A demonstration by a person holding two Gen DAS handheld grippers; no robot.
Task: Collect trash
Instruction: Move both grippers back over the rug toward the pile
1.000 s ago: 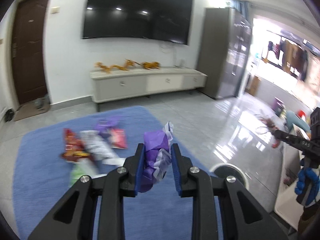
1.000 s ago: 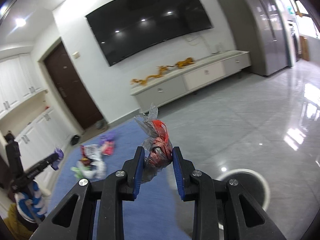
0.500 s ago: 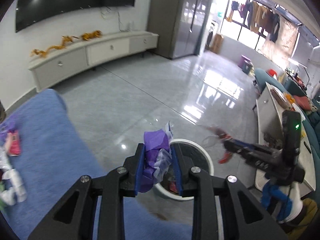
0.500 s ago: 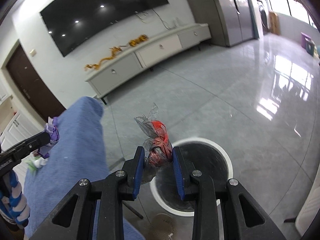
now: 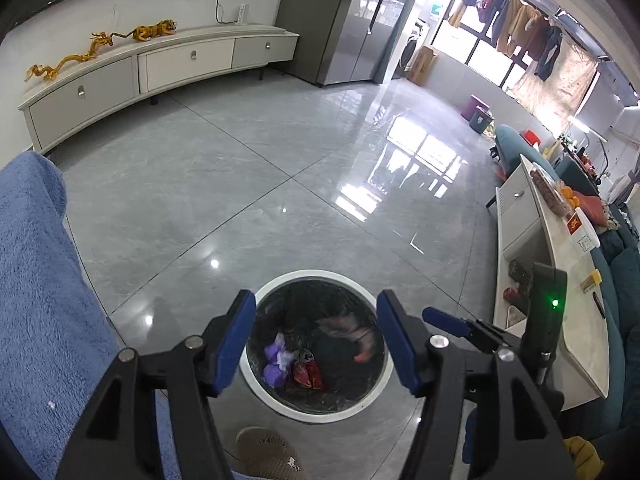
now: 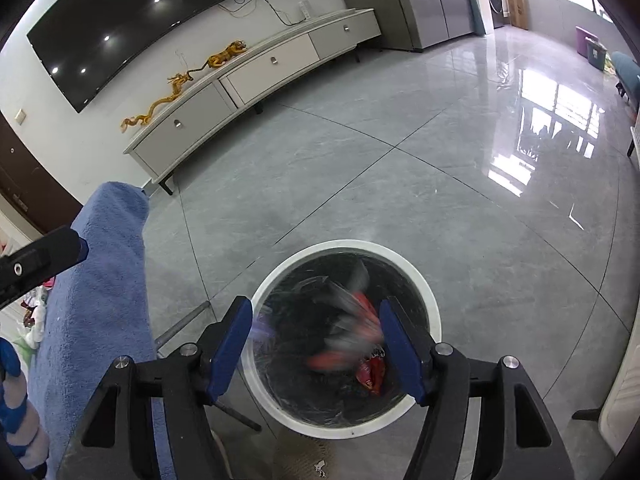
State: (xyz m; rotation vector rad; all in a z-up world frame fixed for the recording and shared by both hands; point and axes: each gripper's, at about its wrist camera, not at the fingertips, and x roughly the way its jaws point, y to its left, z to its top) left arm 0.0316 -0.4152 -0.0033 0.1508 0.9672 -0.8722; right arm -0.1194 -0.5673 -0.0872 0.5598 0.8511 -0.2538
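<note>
A round white-rimmed trash bin (image 5: 280, 404) with a black liner stands on the grey floor; it also shows in the right wrist view (image 6: 434, 312). My left gripper (image 5: 316, 344) is open and empty above it. The purple wrapper (image 5: 274, 364) lies inside the bin beside a red wrapper (image 5: 308, 374). My right gripper (image 6: 316, 348) is open above the bin. The red and clear wrapper (image 6: 352, 336) is a falling blur between its jaws; it also shows blurred in the left wrist view (image 5: 352, 330).
A blue towel-covered table (image 5: 36, 300) is at the left, with more wrappers (image 6: 34, 320) on it. A slipper (image 5: 266, 452) lies by the bin. A white TV cabinet (image 5: 160, 68) lines the far wall. A white side table (image 5: 560, 280) stands at the right.
Both grippers moved from over the blue table to above the bin and opened. The purple wrapper dropped into the bin and the red and clear wrapper is falling in.
</note>
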